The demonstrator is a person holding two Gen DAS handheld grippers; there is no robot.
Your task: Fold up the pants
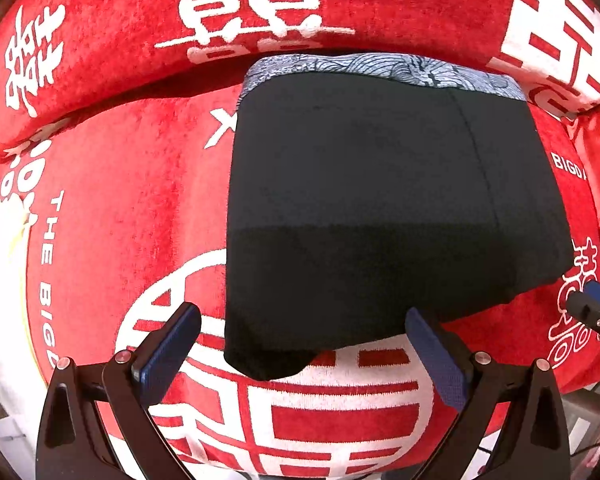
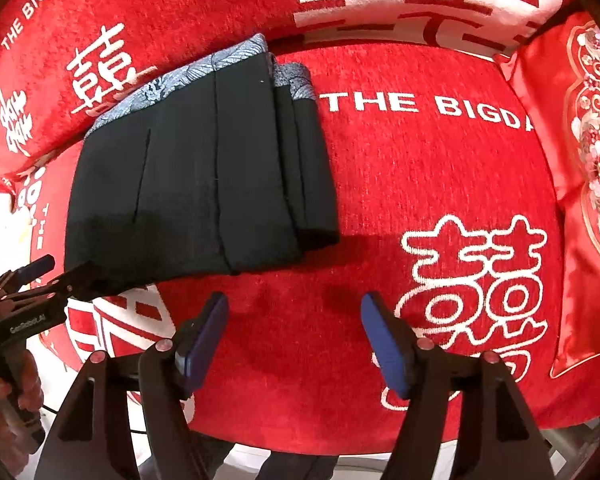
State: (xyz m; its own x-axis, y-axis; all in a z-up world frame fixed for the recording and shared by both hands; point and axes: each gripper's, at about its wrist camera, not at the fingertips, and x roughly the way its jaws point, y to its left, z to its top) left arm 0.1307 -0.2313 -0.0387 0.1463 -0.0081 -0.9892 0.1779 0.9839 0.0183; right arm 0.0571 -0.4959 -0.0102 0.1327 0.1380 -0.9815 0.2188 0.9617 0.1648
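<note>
The pants (image 1: 380, 208) lie folded into a compact black stack on the red seat cushion (image 2: 400, 184), waistband toward the backrest. The folding seems finished; next may be only smoothing or withdrawing. The left gripper (image 1: 304, 356) points down over the near edge, jaws released and empty. The right gripper (image 2: 294, 340) hovers beside the stack, jaws apart, holding nothing.

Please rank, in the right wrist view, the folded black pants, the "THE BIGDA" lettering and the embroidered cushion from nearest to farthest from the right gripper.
From the right gripper:
1. Folded black pants, just ahead, to the left.
2. "THE BIGDA" lettering, farther ahead on the seat.
3. Embroidered cushion, at the far right edge.
</note>
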